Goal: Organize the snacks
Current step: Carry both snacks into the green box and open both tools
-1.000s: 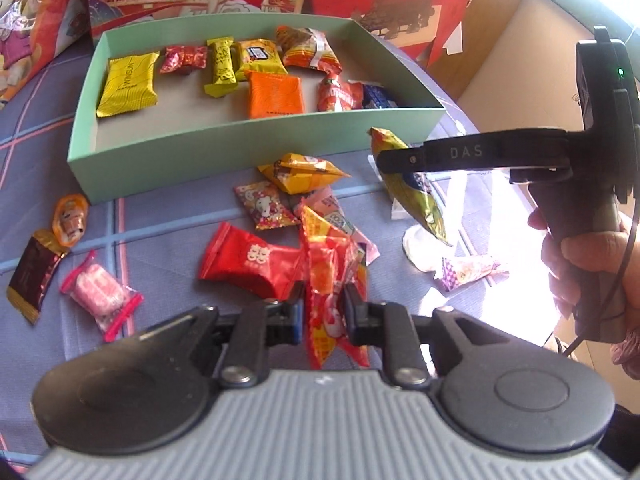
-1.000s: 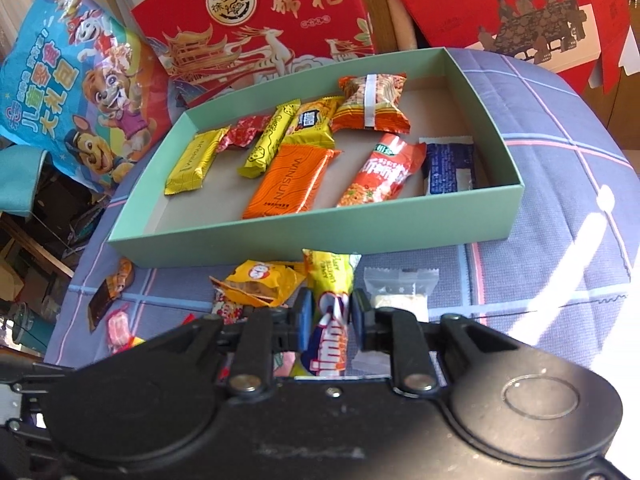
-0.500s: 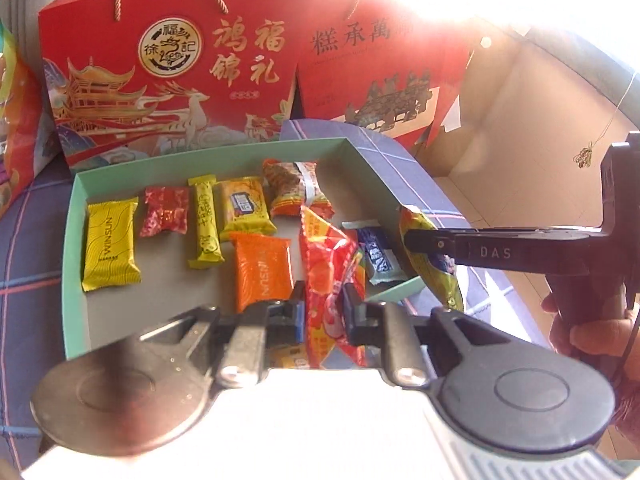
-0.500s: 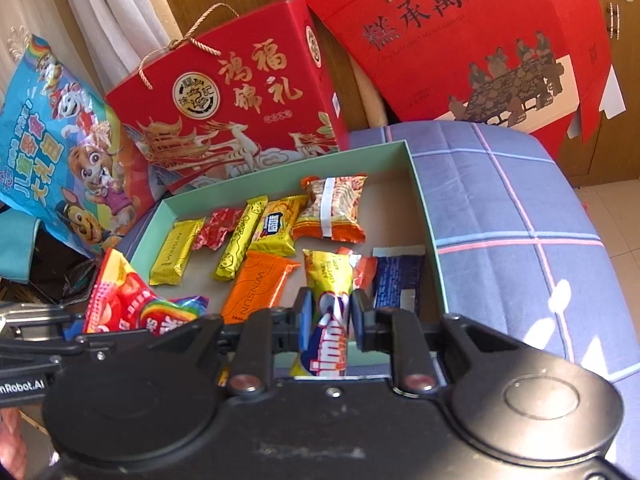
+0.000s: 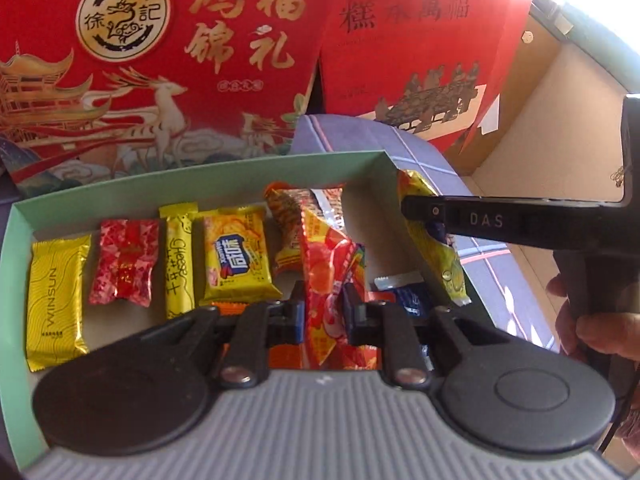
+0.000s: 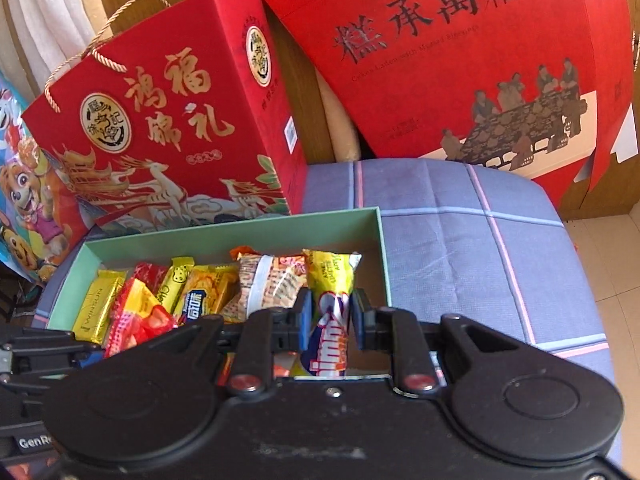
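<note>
Both tools hang over the green box [image 5: 168,184]: left tool [image 5: 322,312] grips a red packet [image 5: 332,280] and right tool [image 6: 330,322] a yellow packet [image 6: 330,280], both lengthwise along the fingers.

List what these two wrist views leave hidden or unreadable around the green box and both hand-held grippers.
- Left wrist view: the near part of the green box floor, and most of the orange packet, are covered by the left hand-held gripper.
- Left wrist view: the blue packet print is too small and partly covered.
- Right wrist view: the yellow packet lower end hides behind the right hand-held gripper.
- Neither view shows the table in front of the box.
</note>
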### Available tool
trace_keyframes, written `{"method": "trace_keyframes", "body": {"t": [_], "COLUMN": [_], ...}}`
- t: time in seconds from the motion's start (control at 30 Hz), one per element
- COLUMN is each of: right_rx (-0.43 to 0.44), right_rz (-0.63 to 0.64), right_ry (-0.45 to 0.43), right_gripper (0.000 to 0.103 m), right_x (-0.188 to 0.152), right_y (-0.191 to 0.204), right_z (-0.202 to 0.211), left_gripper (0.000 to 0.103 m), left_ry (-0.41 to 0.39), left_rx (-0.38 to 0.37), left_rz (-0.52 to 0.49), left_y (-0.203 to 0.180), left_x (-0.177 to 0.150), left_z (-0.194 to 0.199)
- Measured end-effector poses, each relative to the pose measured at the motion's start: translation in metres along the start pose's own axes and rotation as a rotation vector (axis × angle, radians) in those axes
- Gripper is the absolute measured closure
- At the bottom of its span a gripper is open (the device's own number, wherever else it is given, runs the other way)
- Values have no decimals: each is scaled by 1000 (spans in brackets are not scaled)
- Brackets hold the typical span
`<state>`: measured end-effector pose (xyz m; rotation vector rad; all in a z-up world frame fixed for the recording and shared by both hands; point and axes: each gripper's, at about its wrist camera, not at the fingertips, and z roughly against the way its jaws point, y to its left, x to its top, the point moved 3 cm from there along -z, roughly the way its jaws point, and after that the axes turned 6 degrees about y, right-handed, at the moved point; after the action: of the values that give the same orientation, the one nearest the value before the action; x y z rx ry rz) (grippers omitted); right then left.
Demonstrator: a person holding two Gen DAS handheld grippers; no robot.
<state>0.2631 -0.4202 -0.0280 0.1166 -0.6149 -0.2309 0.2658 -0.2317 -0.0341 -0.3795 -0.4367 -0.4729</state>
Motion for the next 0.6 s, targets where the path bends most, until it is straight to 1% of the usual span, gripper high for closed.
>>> {"method": "trace_keyframes", "body": {"t": [0.07, 0.1, 0.13, 0.17, 0.2, 0.23, 0.27, 0.3, 0.33, 0.4, 0.43, 0.5, 0.6], "right_rx": [-1, 1, 4, 9, 14, 18, 19, 18, 15, 11, 9, 7, 12], "right_rz": [-2, -9, -19, -28, -32, -31, -28, -27, -29, -36, -39, -40, -35], "right_ry": [-9, -16, -19, -25, -36, -43, -47, -46, -46, -51, -53, -49, -38], "right_gripper": [80, 71, 62, 40, 26, 21, 16, 12, 9, 2, 0, 0, 0], "right_x": [8, 11, 12, 12, 12, 11, 10, 9, 7, 5, 2, -1, -10], "right_y": [3, 3, 3, 4, 5, 6, 6, 7, 7, 8, 8, 9, 13], "right_z": [-9, -12, -12, -12, -9, -7, -5, -3, -2, 5, 10, 16, 32], "left_gripper": [83, 73, 47, 33, 17, 13, 12, 7, 4, 4, 3, 1, 0], "left_ry": [-7, -18, -22, -27, -45, -60, -61, -56, -53, -50, -48, -49, -55], "left_rx": [19, 46, 68, 82, 97, 109, 119, 122, 119, 109, 109, 115, 118], "left_rz": [13, 20, 23, 24, 23, 18, 16, 18, 24, 29, 28, 24, 20], "left_y": [2, 3, 3, 4, 4, 5, 5, 5, 6, 6, 5, 3, 0], "left_x": [5, 6, 7, 7, 6, 5, 5, 4, 3, 1, -1, -6, -14], "left_z": [-5, -7, -7, -7, -4, -1, 0, 2, 4, 8, 10, 16, 29]}}
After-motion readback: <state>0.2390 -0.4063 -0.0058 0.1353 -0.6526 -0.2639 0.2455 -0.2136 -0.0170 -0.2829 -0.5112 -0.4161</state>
